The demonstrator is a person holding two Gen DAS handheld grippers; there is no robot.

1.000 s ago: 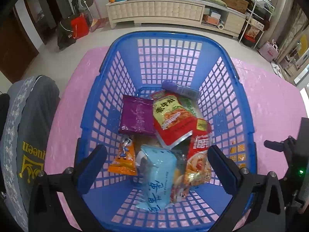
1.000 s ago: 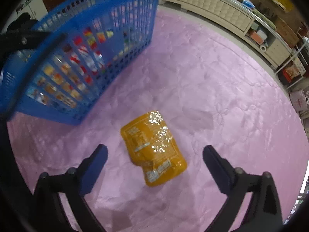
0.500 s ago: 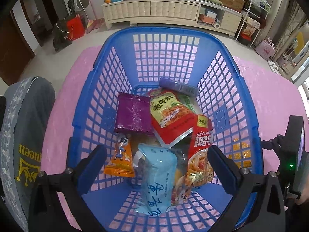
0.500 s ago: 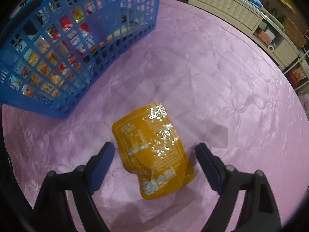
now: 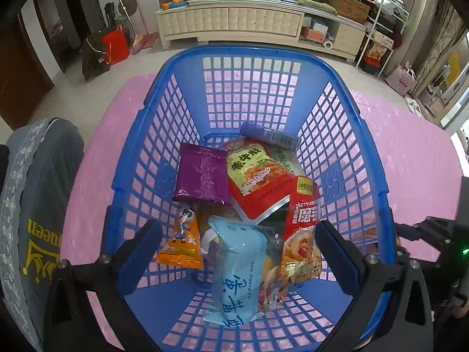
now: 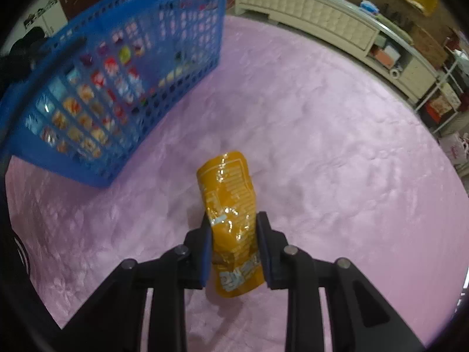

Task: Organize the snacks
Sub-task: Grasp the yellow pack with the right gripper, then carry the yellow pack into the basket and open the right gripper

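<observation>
Left wrist view — left gripper (image 5: 237, 249): jaws spread wide, nothing between the pads; it hangs over the near end of the blue basket (image 5: 366, 158), its fingers inside the rim line
Left wrist view — basket contents: purple packet (image 5: 202, 176) flat near the left wall; red-and-green pouch (image 5: 258, 182) in the middle, overlapping it; light blue pouch (image 5: 237, 272) at the near end; small orange packet (image 5: 183, 240) to its left; red noodle packet (image 5: 300, 234) leaning by the right wall; dark blue tube (image 5: 269, 136) against the far wall
Left wrist view — free room: the far third of the basket floor is bare lattice; pink mat (image 5: 410, 152) open on both sides of the basket; a grey sleeve (image 5: 38, 211) crowds the left edge
Right wrist view — right gripper (image 6: 234, 249): jaws have just been closing, and both pads now press the sides of the yellow snack bag (image 6: 228, 205); the bag buckles between them, its top end sticking out ahead
Right wrist view — edges: the basket's corner stands up-left, apart from the bag; open mat lies ahead and to the right, up to the white cabinet (image 6: 322, 26)
</observation>
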